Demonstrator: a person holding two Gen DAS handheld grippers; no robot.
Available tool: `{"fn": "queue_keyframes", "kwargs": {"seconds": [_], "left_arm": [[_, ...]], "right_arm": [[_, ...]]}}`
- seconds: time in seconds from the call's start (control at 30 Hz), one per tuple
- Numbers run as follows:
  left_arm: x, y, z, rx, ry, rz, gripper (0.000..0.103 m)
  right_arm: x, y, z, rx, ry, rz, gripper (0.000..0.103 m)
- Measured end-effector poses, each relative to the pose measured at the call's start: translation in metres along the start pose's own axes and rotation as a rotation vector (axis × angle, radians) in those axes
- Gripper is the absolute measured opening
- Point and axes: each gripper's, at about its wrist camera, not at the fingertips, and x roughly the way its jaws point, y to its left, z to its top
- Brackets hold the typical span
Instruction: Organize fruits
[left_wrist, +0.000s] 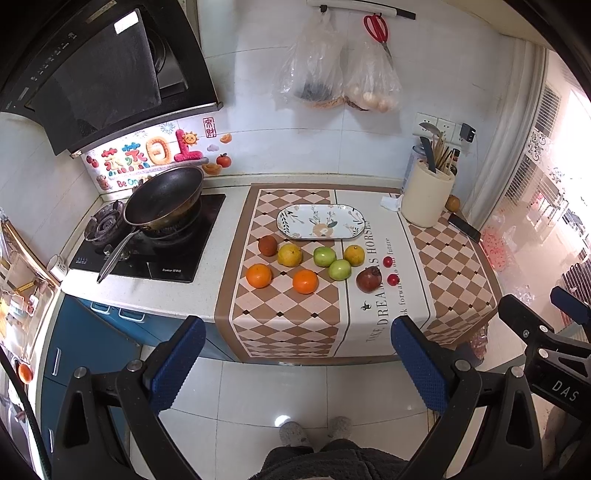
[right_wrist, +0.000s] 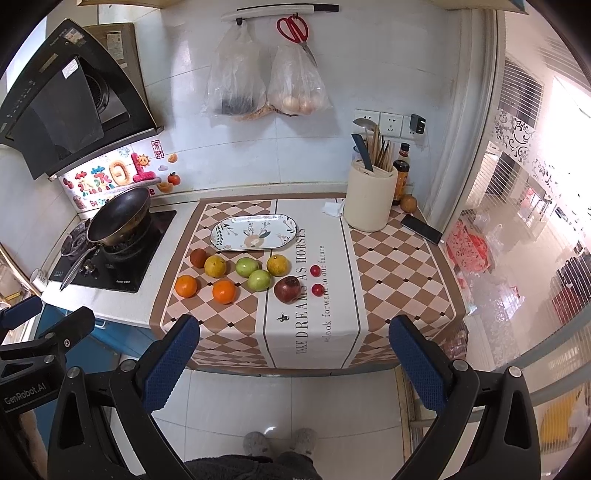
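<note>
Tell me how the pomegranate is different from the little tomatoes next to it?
The pomegranate is much bigger than either tomato. It is dull dark red with brownish patches; the tomatoes are bright, shiny red. It has a small crown poking out, while the tomatoes look smooth and round. There is one pomegranate and two tomatoes. All are reddish fruits lying on the cloth, not yet on the plate.

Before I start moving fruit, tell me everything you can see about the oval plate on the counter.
The oval plate is a shallow, glossy white dish that looks ceramic, with a dark rim line, leaf sprigs and a beige flower printed in the middle. It lies flat and empty on the checkered cloth, behind the rows of fruit, with the stove to its left. Nothing rests on it; no fruit clearly touches it, and both tongs are held well back from the counter.
</note>
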Motion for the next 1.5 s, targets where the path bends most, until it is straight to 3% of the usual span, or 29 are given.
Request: {"fn": "queue_keyframes", "kwargs": {"seconds": [1.5], "left_arm": [[-0.009,-0.0067,-0.0051,-0.011,-0.013,-0.007,0.103]], "right_arm": [[-0.006,0.0004,0.0042,-0.004,-0.004,0.009,0.103]]}}
